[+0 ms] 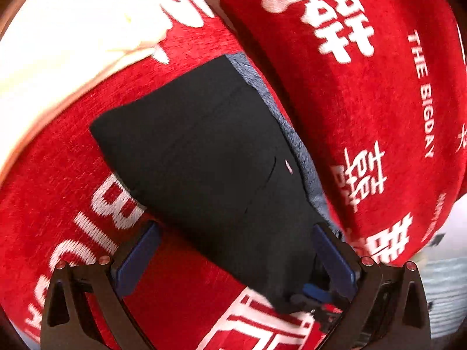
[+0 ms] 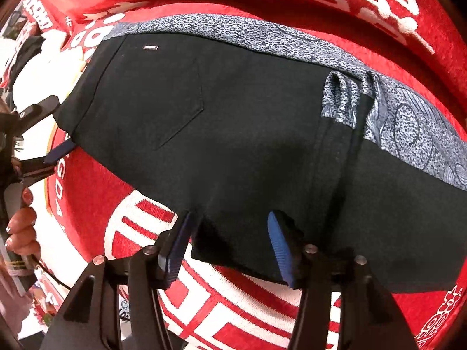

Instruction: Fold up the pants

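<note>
Left claw [image 1: 233,250]: we see it angled down over the pants, jaws spread wide; the right-hand pad touches the pants' edge, the left-hand pad sits over bare red cloth, nothing pinched.
Right claw [image 2: 230,245]: we see it pointing steeply down at the near edge of the pants, jaws partly apart; the dark fabric lies between and under the pads, and we cannot tell whether they press on it.
Hand [image 2: 22,233]: at the left edge of the right wrist view, fingers wrapped round the handle of the other claw.
Pants [image 1: 210,157]: dark, folded into a compact block, back pocket and small tag facing up, lying flat on the red cloth [image 1: 364,93] with white lettering.
Patterned fabric [image 2: 262,38]: blue-grey, showing along the far edge of the pants.
Containers: we see none.
</note>
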The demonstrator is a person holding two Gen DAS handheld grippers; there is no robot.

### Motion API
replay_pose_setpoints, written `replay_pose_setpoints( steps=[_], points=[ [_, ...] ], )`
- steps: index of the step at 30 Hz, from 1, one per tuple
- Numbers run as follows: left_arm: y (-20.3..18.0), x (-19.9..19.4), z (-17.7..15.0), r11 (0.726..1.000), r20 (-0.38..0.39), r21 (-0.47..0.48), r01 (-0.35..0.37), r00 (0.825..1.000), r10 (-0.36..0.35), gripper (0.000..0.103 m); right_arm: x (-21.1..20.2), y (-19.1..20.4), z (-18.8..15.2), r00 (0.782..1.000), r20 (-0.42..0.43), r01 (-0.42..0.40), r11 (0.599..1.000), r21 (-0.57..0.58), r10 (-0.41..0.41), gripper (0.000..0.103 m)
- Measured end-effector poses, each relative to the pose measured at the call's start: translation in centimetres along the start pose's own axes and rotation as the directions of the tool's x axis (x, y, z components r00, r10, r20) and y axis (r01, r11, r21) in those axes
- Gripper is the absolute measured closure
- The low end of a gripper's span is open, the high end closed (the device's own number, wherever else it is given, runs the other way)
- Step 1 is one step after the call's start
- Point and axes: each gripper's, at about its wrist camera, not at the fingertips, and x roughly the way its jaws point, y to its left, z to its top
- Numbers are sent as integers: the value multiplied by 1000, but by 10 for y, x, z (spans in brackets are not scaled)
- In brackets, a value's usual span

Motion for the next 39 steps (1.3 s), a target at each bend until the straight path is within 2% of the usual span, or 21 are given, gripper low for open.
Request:
replay_pose_setpoints(
  steps=[6,8,10,12,14,15,16,17,19,20,21,22,23,25,27,30,33,35,37,39],
  points=[
    [-5,3,11,999,38,-30,39,999,-38,0,1,1,-1,1000,7,-2,1000,1,2,45],
    [-21,3,14,999,54,16,41,998,-41,0,1,0,-1,1000,7,-3,1000,-2,3,45],
    [-33,13,18,997,50,81,-20,999,16,0,1,0,-1,1000,8,-2,1000,-5,2,45],
    [-26,30,21,994,4,61,-92,996,92,3,1,1,0,1000,7,-3,1000,-7,3,45],
    [-26,28,22,992,39,44,-118,992,116,11,-1,0,1,1000,5,-9,1000,1,9,45],
    [-28,28,22,987,46,42,-152,988,150,29,-2,-1,2,1000,1,-12,1000,4,12,45],
    [-29,28,23,979,51,47,-198,979,195,57,-5,-1,3,1000,0,-16,1000,8,16,44],
    [-30,29,23,966,56,61,-250,968,246,65,-11,-1,6,1000,8,-25,1000,13,25,45],
    [-36,28,21,958,75,101,-267,963,261,68,-26,-1,13,998,38,-43,999,18,42,45],
    [-49,29,17,933,103,171,-316,948,303,69,-38,-2,20,997,59,-54,998,23,53,44],
    [-65,29,10,889,146,261,-376,926,349,69,-50,-3,29,994,79,-71,997,31,68,41],
    [-79,31,2,838,192,338,-428,903,383,69,-57,-3,36,993,89,-86,996,36,83,31],
    [-94,33,-8,776,243,413,-476,879,409,69,-68,-3,49,989,97,-120,992,46,115,25],
    [-115,38,-25,679,311,506,-532,847,431,69,-82,0,70,983,99,-161,986,53,155,21],
    [-127,43,-38,595,362,567,-569,822,441,69,-92,11,98,979,80,-189,981,35,186,21],
    [-133,51,-47,498,406,624,-602,794,451,69,-95,44,139,972,16,-233,972,-29,233,20],
    [-134,53,-51,450,421,650,-612,783,457,69,-83,95,176,956,-94,-287,950,-122,277,17],
    [-134,52,-52,434,428,658,-615,780,457,69,-71,130,191,943,-172,-313,932,-184,283,16],
    [-136,52,-54,417,437,664,-621,774,457,69,-58,158,201,936,-237,-313,921,-232,259,16],
    [-139,52,-57,402,448,668,-626,770,453,69,-39,184,208,933,-298,-285,917,-278,200,16]
  ],
)
